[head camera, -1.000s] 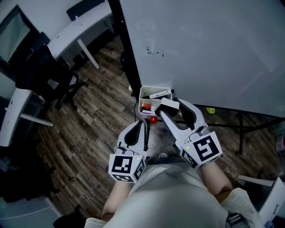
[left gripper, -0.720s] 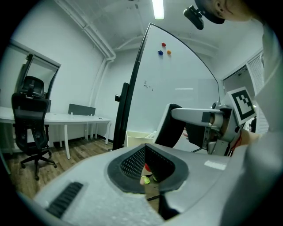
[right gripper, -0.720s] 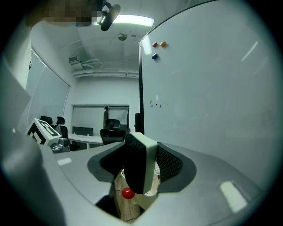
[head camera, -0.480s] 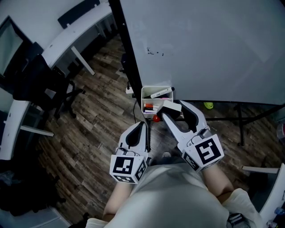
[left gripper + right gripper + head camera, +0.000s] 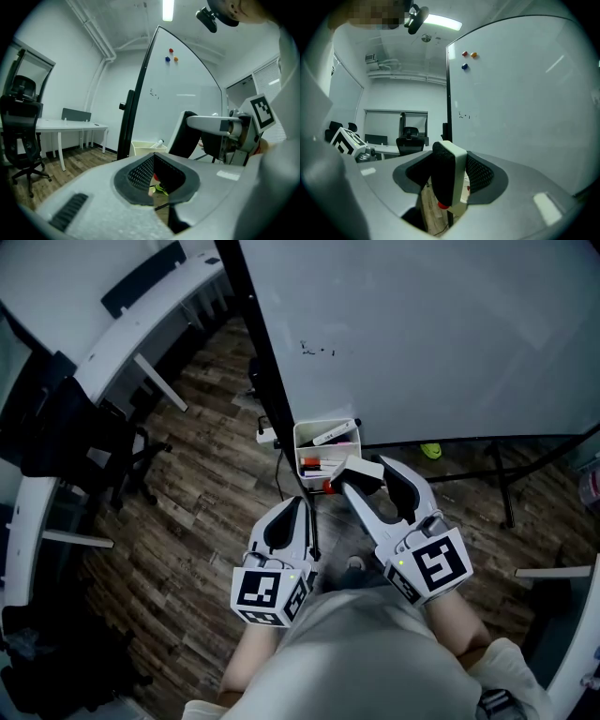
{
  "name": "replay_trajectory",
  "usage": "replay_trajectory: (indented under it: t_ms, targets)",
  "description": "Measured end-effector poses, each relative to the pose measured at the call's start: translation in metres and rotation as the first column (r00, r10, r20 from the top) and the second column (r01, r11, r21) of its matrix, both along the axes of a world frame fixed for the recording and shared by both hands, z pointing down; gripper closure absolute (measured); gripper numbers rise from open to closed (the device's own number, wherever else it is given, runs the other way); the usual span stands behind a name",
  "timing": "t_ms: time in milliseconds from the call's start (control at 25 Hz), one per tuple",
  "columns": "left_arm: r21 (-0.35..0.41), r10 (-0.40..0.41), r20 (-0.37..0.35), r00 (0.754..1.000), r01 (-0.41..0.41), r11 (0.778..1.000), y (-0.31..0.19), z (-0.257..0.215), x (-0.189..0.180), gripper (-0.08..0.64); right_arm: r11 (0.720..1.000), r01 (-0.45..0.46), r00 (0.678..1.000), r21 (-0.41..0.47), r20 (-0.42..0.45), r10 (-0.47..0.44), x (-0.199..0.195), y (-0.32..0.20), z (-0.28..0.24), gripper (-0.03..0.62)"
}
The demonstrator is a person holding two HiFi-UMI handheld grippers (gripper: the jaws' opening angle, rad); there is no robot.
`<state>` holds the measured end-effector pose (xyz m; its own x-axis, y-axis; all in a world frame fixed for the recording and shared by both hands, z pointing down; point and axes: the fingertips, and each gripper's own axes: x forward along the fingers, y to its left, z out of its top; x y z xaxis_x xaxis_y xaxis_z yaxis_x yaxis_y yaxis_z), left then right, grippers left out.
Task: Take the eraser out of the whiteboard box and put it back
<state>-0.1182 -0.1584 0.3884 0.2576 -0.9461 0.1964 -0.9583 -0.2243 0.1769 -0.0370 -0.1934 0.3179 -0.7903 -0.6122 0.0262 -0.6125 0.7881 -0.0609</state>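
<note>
1. Half of the job looks done: the eraser (image 5: pixel 360 468) is out of the whiteboard box (image 5: pixel 298 448), so the taking-out is finished and the putting-back is what remains, as I judge it.
2. One gripper carries it. The right gripper (image 5: pixel 370 479) has its jaws clamped on the eraser, one pad on the dark felt face and the other on the pale back, as the right gripper view shows plainly.
3. Measured from the box, the eraser hangs just beside its near right corner, outside the walls. Whether it clears the rim in height I cannot tell from above.
4. Nothing is in the left gripper (image 5: pixel 298 507). Its jaws are brought together at the tips with no object between them, and it sits nearer the person than the box, off the box's near left corner and apart from it.
5. Contents of the box: a white marker (image 5: pixel 335 434) lies slantwise across the far side, poking past the rim. Lower down, a few more markers (image 5: pixel 313 465) lie with red and dark ends showing. How many I cannot count.
6. Room for the eraser seems to be left on the box's near right side, though the eraser itself hides part of that space.
7. One small red thing (image 5: pixel 328 486) sits at the box's near edge. What it is I cannot make out.
8. Behind the box stands the whiteboard (image 5: pixel 422 334), to whose lower left edge the box seems fixed.
</note>
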Motion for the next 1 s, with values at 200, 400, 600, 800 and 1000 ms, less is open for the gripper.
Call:
replay_trajectory:
  t_ms: [200,400,600,800,1000]
  targets:
    - [0.007,0.031,0.000,1.000,-0.031,0.999,0.003,-0.002,0.001,0.558,1.000,-0.030,0.999,0.001,0.011,0.030,0.002,0.009,-0.002,0.374]
    - [0.017,0.054,-0.001,0.999,-0.054,0.998,0.007,-0.005,0.001,0.558,0.999,-0.050,0.999,0.004,0.013,0.050,0.002,0.019,-0.003,0.374]
    - [0.019,0.074,-0.008,0.997,-0.074,0.997,0.014,-0.006,0.003,0.558,0.997,-0.076,0.997,-0.002,0.012,0.076,0.007,0.032,-0.002,0.374]
    - [0.024,0.088,-0.014,0.996,-0.087,0.996,0.023,-0.008,0.006,0.558,0.995,-0.095,0.995,-0.005,0.006,0.095,0.011,0.044,-0.001,0.374]
    - [0.033,0.093,-0.022,0.995,-0.093,0.995,0.035,-0.013,0.007,0.559,0.995,-0.101,0.995,-0.009,0.008,0.102,0.012,0.059,-0.003,0.374]
